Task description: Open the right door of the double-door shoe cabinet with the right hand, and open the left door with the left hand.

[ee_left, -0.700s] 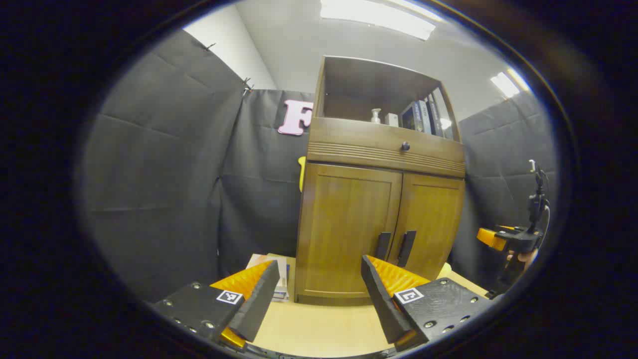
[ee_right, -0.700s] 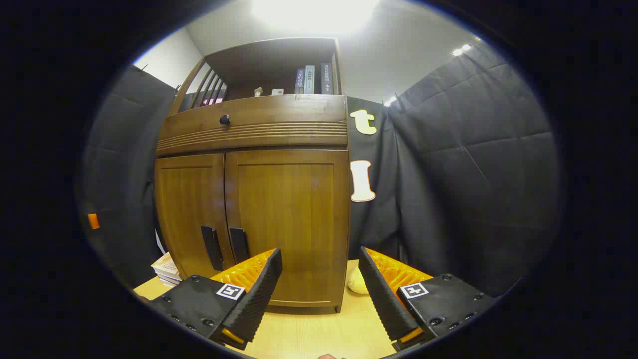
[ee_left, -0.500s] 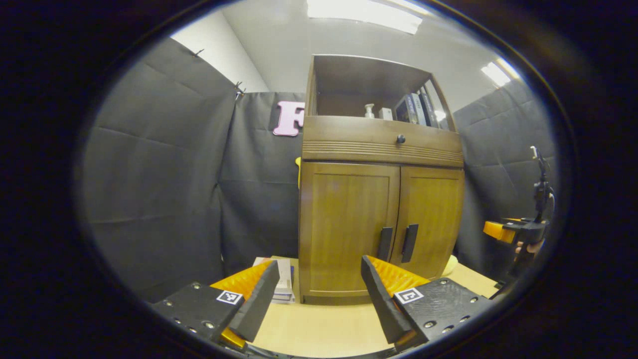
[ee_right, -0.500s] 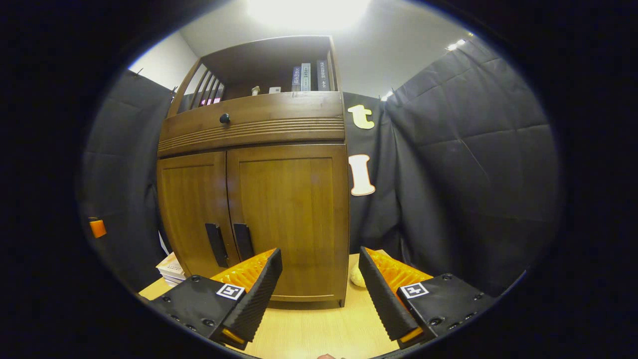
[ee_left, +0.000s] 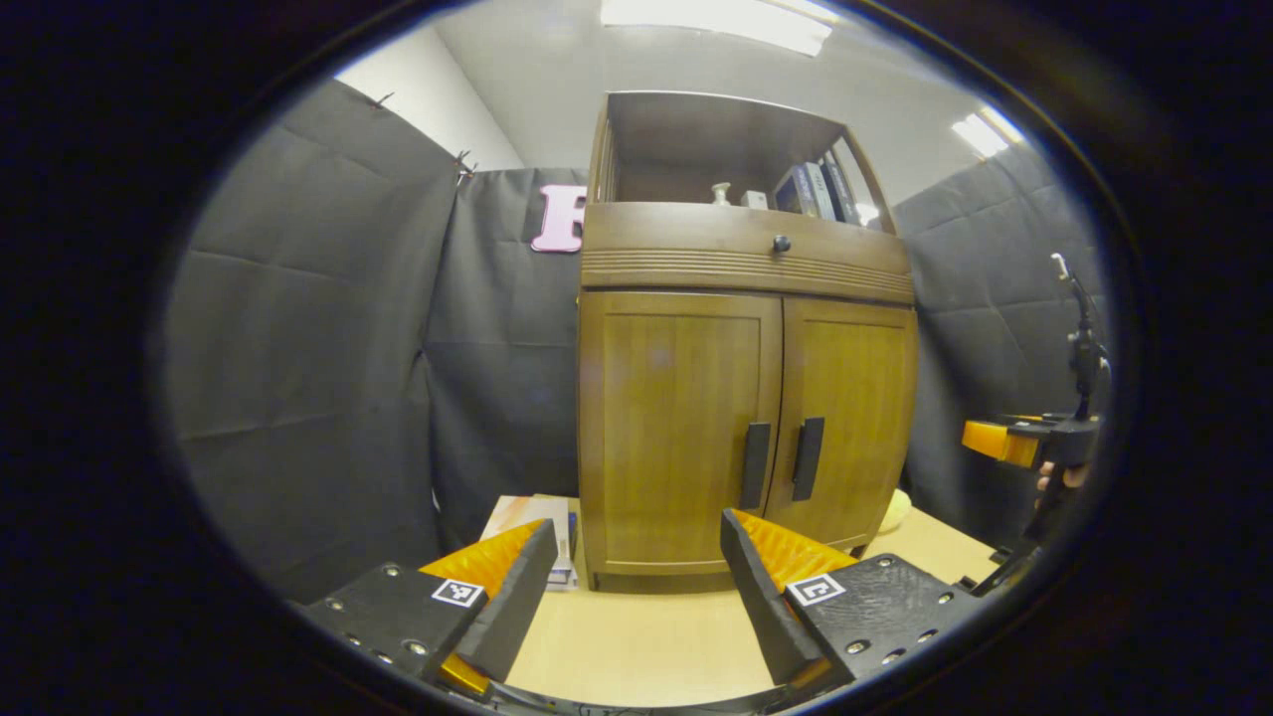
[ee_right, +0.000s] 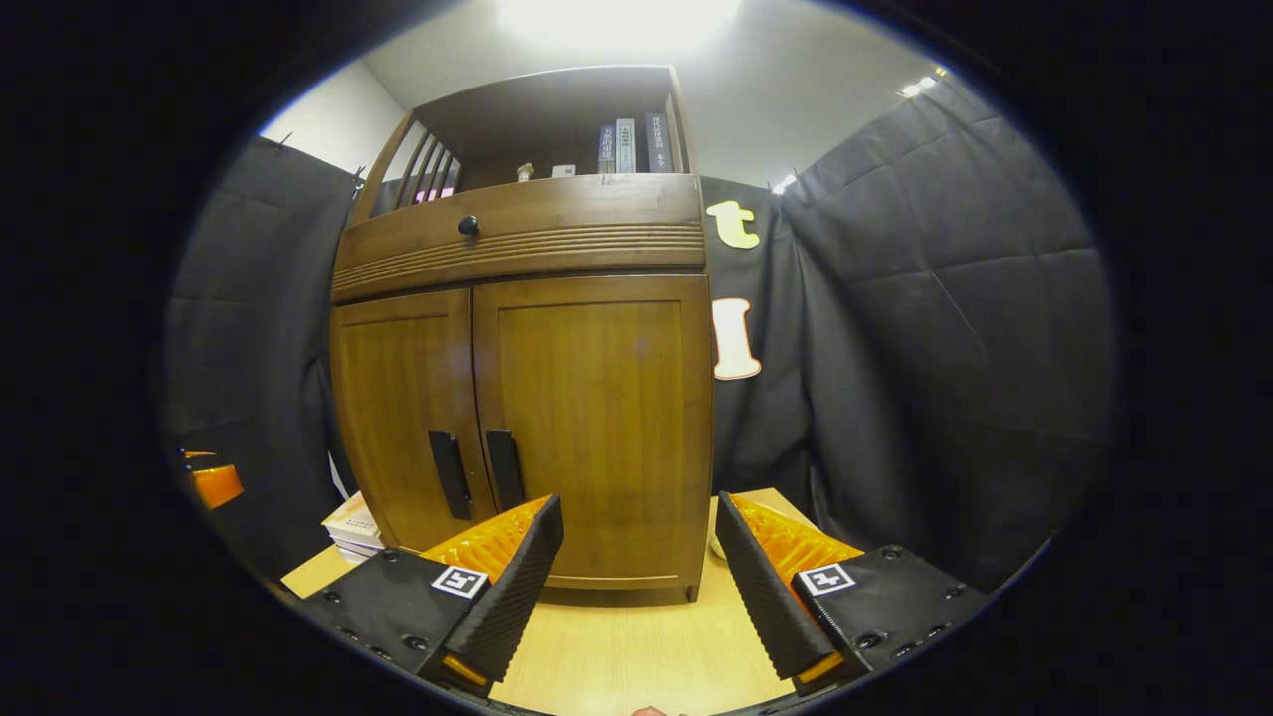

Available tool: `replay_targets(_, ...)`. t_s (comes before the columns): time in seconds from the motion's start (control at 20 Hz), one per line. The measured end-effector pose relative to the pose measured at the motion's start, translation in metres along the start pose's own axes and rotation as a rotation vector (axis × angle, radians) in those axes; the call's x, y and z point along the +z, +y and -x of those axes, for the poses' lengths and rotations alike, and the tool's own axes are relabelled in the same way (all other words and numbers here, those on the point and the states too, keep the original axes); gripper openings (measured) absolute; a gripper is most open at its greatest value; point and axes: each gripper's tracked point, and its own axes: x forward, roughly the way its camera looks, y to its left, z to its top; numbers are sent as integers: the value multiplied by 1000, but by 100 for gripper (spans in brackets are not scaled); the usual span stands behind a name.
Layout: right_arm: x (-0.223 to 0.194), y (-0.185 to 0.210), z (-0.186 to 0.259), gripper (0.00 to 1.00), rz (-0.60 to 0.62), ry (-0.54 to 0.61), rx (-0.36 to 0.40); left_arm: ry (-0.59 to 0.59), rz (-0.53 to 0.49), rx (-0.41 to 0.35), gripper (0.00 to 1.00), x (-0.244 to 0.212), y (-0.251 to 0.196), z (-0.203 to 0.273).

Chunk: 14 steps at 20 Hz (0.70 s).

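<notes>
A brown wooden shoe cabinet stands on a light wooden table, both doors shut. Its left door and right door each carry a dark vertical handle near the middle seam: left handle, right handle. My left gripper is open, some way in front of the cabinet and below the handles. My right gripper is open too, low before the right door; in the left gripper view it appears at far right.
A stack of books lies on the table left of the cabinet. A drawer with a round knob sits above the doors, and an open shelf holds books and small bottles. A pale object rests at the cabinet's right foot.
Both grippers have tilted and shifted, so the cabinet's base and handles now sit higher above the fingers. Jaws stay open and the doors stay shut.
</notes>
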Motion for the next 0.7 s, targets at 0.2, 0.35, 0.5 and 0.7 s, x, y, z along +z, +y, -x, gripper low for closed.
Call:
replay_targets(0.2,0,12,-5,93,-10,4,19,17,15,28,94,-9,3,6)
replay_targets(0.35,1,23,-14,97,-10,12,41,29,34,39,94,-18,9,6)
replay_targets(0.5,3,35,-25,98,-13,16,60,52,56,42,94,-30,9,6)
replay_targets(0.7,11,58,-40,98,-13,5,96,76,50,37,94,-38,3,0)
